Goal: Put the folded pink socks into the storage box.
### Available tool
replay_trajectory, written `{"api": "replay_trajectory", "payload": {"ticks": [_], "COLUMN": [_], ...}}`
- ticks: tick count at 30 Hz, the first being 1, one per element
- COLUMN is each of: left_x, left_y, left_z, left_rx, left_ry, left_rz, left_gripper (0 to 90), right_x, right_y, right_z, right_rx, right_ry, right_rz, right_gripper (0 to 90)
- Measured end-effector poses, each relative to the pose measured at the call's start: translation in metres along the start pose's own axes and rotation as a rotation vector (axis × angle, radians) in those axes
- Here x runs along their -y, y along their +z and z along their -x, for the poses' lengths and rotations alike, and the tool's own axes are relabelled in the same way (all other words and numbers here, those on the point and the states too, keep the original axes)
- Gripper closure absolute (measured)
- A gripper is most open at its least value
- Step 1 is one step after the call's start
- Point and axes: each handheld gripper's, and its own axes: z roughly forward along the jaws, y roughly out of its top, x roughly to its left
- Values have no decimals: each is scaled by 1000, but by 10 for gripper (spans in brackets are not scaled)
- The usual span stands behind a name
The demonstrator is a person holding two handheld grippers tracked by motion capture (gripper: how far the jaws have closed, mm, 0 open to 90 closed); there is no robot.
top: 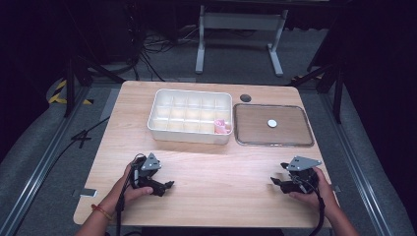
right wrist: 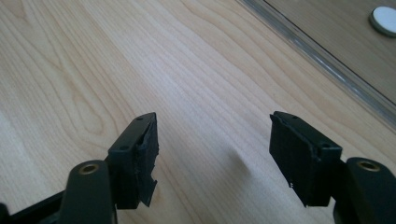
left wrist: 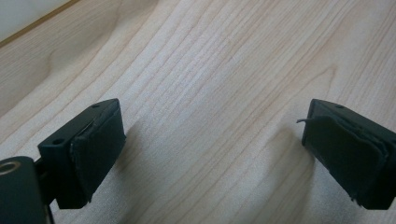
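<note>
We rest both tools low over the tabletop (top: 216,172), the left tool (top: 167,186) and right tool (top: 273,182) agape and empty. The white disc (right wrist: 385,20) lies ahead of the right tool, in the clear tray (top: 273,143), probably our next pick, so the jaws stay wide.

the white round disc (top: 272,123) lies flat near the middle of the clear shallow tray (top: 305,140), at about 2 o'clock on the table. the small pink object (top: 222,127) sits in the near right compartment of the white divided box (top: 189,135), around 12 o'clock, just left of the tray.
</note>
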Motion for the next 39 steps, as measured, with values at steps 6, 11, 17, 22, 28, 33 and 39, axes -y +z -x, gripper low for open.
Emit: {"api": "replay_trajectory", "payload": {"ticks": [6, 11, 17, 22, 28, 33, 39], "left_x": [0, 0, 0, 0, 0, 0, 0], "left_y": [0, 0, 0, 0, 0, 0, 1], "left_z": [0, 0, 0, 0, 1, 1, 1], "left_rx": [1, 1, 1, 1, -2, -2, 0], "left_ry": [-4, -4, -4, -3, -6, -7, -6], "left_rz": [2, 2, 2, 2, 0, 0, 3], "left_gripper": [60, 60, 60, 60, 59, 58, 57], "right_x": [12, 24, 37, 41, 41, 41, 41], "right_y": [-2, -4, -5, -6, -5, -5, -5], "right_z": [1, 2, 6, 8, 9, 8, 8], "right_rx": [-17, -15, -19, -32, -20, -15, -11], "right_ry": [29, 65, 128, 155, 178, 181, 185], "right_rz": [22, 26, 77, 87, 77, 78, 77], "right_gripper": [330, 315, 267, 252, 213, 213, 213]}}
